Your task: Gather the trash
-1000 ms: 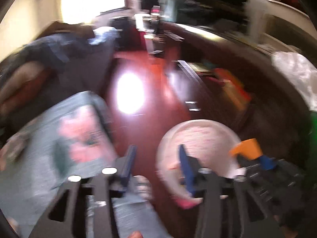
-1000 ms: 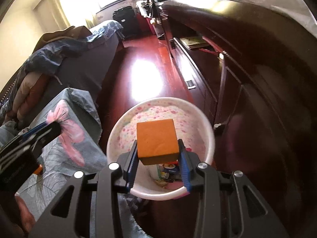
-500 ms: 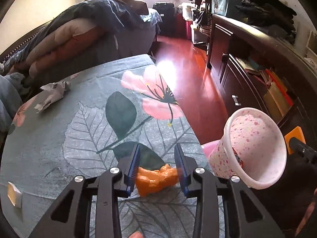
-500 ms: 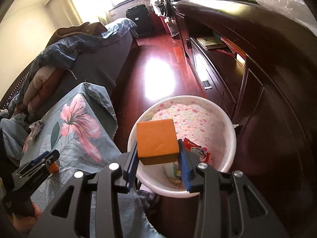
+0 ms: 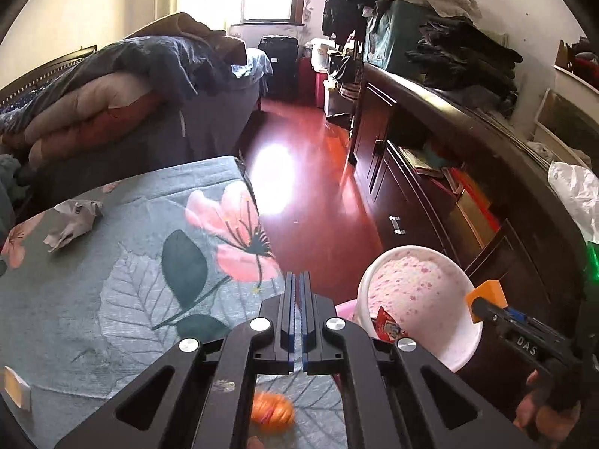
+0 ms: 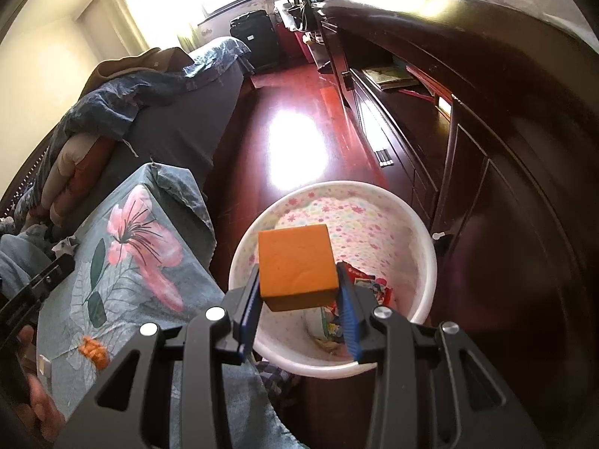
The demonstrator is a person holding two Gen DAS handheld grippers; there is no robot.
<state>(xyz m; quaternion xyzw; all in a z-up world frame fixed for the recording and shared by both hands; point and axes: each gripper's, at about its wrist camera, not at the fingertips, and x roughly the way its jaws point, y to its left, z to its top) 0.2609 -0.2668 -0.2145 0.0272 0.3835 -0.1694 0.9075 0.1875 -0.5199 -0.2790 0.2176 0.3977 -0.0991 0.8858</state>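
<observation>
My left gripper (image 5: 298,280) is closed and empty above the floral bedspread (image 5: 112,292); the orange wrapper (image 5: 271,415) lies beneath it. My right gripper (image 6: 297,288) clamps an orange block (image 6: 295,265) over the bin (image 6: 426,262), standing on red floor (image 5: 310,187) beside the dark cabinet (image 6: 505,149).
</observation>
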